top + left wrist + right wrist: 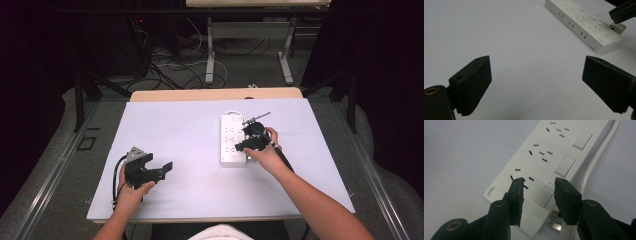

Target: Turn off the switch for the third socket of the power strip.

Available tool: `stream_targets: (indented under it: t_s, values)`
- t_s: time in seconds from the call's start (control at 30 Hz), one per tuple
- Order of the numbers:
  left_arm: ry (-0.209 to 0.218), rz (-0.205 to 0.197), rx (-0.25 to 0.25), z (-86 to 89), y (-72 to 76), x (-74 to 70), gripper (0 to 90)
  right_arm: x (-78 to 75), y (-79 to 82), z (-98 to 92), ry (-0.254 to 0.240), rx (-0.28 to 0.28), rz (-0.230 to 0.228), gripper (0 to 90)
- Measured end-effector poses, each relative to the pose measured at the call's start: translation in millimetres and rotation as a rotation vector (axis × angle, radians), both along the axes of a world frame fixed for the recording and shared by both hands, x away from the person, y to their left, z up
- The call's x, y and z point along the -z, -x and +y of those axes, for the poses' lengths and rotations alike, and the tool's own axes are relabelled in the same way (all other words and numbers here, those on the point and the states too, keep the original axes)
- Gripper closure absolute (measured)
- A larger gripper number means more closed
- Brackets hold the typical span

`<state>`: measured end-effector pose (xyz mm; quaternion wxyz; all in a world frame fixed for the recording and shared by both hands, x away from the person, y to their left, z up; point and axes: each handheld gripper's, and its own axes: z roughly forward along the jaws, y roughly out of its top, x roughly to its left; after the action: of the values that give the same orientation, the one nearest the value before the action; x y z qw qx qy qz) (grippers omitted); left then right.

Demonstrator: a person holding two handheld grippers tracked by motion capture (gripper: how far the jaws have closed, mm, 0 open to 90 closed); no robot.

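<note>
A white power strip (230,131) with three sockets and three rocker switches lies right of the table's middle, also seen as the power strip (584,27) and the power strip (549,152). My right gripper (248,144) hovers over its near end. In the right gripper view my right gripper (539,182) is open above the nearest switch (544,195), with nothing gripped. A white plug with metal prongs (554,221) lies just beneath the jaws at the strip's end. My left gripper (159,164) rests at the front left, and my left gripper (536,72) is wide open over bare cover.
A white cover (190,130) spreads over the table, with a wooden edge (215,94) at the far side. The strip's white cable (599,152) runs along its right side. Cables (170,67) and another table's legs (211,55) lie on the floor beyond.
</note>
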<state>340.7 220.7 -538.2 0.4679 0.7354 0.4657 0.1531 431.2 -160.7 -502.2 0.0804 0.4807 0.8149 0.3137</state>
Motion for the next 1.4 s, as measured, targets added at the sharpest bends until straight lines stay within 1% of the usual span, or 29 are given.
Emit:
stream_targets:
  t_s: [0.2,0.27,0.3,0.37,0.4,0.43,0.5,0.53,0.7,0.8,0.83,0.97,1.0,1.03,1.1,1.2,1.23,1.33,1.4]
  values:
    - [-0.002,0.004,0.001,0.7,0.2,0.5,9.2,-3.2,2.1,-0.8,-0.007,0.001,-0.02,52.5]
    - [-0.001,0.005,0.001,0.8,0.4,0.6,9.2,-4.8,2.7,-1.7,0.004,-0.005,-0.024,50.6]
    - [-0.001,0.005,0.002,0.7,0.4,0.5,9.2,-4.9,3.1,-1.8,-0.003,-0.001,-0.042,49.3]
    - [-0.001,0.004,0.002,0.4,0.4,0.4,9.2,-6.6,4.0,-2.3,-0.007,0.009,-0.052,47.6]
    - [0.0,0.004,0.002,0.2,0.5,0.4,9.2,-7.3,4.3,-3.4,-0.006,0.002,-0.059,46.6]
    - [0.0,0.005,0.002,0.2,0.6,0.5,9.2,-7.5,4.7,-3.4,-0.031,-0.001,-0.063,45.5]
    - [-0.001,0.006,0.002,0.0,0.6,0.6,9.2,-10.0,5.8,-4.8,-0.019,-0.003,-0.069,43.7]
    - [-0.001,0.006,0.002,-0.1,0.6,0.7,9.2,-10.5,6.6,-4.7,-0.027,0.006,-0.076,42.4]
    - [0.0,0.002,0.003,-0.6,0.7,0.3,9.2,-15.5,9.7,-10.2,-0.031,0.016,-0.118,36.4]
    - [-0.002,0.002,0.004,-1.0,1.2,0.0,9.2,-19.2,12.2,-13.6,-0.044,0.029,-0.125,33.5]
    - [-0.003,0.002,0.004,-0.8,1.4,-0.3,9.2,-19.8,12.3,-14.6,-0.05,0.032,-0.141,32.2]
    - [-0.002,0.001,0.002,-0.6,2.0,-0.5,9.2,-23.9,14.8,-19.3,-0.071,0.056,-0.152,28.8]
    - [-0.002,0.001,0.001,-0.5,2.2,-0.4,9.2,-24.7,14.8,-21.2,-0.071,0.052,-0.157,27.5]
    - [-0.002,0.002,0.001,-0.4,2.5,-0.4,9.2,-25.9,15.8,-21.8,-0.082,0.06,-0.15,25.9]
    - [-0.002,0.002,0.0,-0.2,3.1,-0.4,9.2,-26.6,16.5,-24.2,-0.091,0.06,-0.153,21.4]
    - [0.0,-0.001,-0.002,0.3,3.5,-0.6,9.2,-28.6,18.9,-27.3,-0.096,0.067,-0.15,17.4]
    - [-0.001,-0.001,-0.002,0.6,3.6,-0.6,9.2,-29.3,19.5,-29.0,-0.092,0.063,-0.163,16.8]
    - [0.001,-0.001,-0.004,1.0,3.9,-0.8,9.2,-32.4,22.6,-32.3,-0.094,0.075,-0.181,15.9]
    - [-0.001,0.0,-0.006,1.1,4.0,-0.7,9.2,-34.5,24.7,-35.2,-0.086,0.08,-0.196,15.1]
